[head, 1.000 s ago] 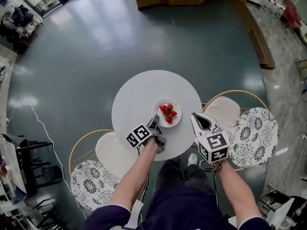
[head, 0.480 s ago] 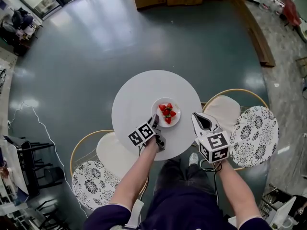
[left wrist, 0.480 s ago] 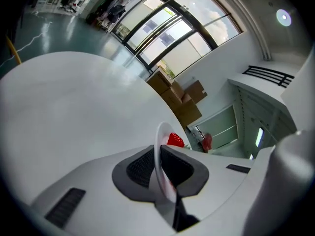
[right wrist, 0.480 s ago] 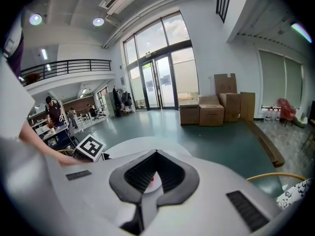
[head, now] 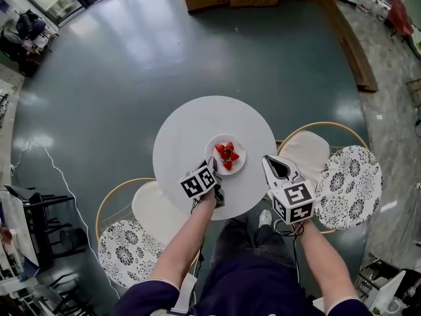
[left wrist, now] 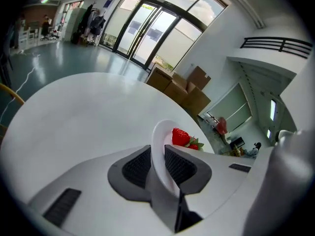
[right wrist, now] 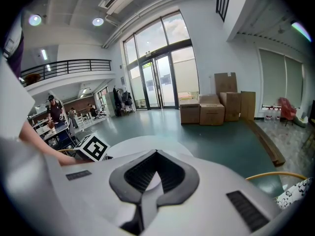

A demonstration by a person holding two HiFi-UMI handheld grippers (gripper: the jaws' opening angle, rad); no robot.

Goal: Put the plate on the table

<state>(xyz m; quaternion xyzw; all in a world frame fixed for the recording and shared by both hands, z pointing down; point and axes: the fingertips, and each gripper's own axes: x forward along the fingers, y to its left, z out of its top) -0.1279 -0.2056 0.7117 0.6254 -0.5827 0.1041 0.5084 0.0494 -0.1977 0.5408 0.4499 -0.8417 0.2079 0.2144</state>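
Plate (head: 241,150) held by its rim, low over the table (head: 191,127).
Left gripper (head: 214,170) is clamped on the near rim; right gripper (head: 275,166) hangs closed and empty beside the table. Best lowered level (strawberries (head: 226,153) could roll), letting go only once it sits flat.

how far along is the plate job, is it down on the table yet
Done: the plate of strawberries sits over the round table, at or just above its top; I cannot tell which. In hand: the left tool is clamped on the plate's near rim. Still to do: release and back away. The right tool is shut and empty, beside the table.
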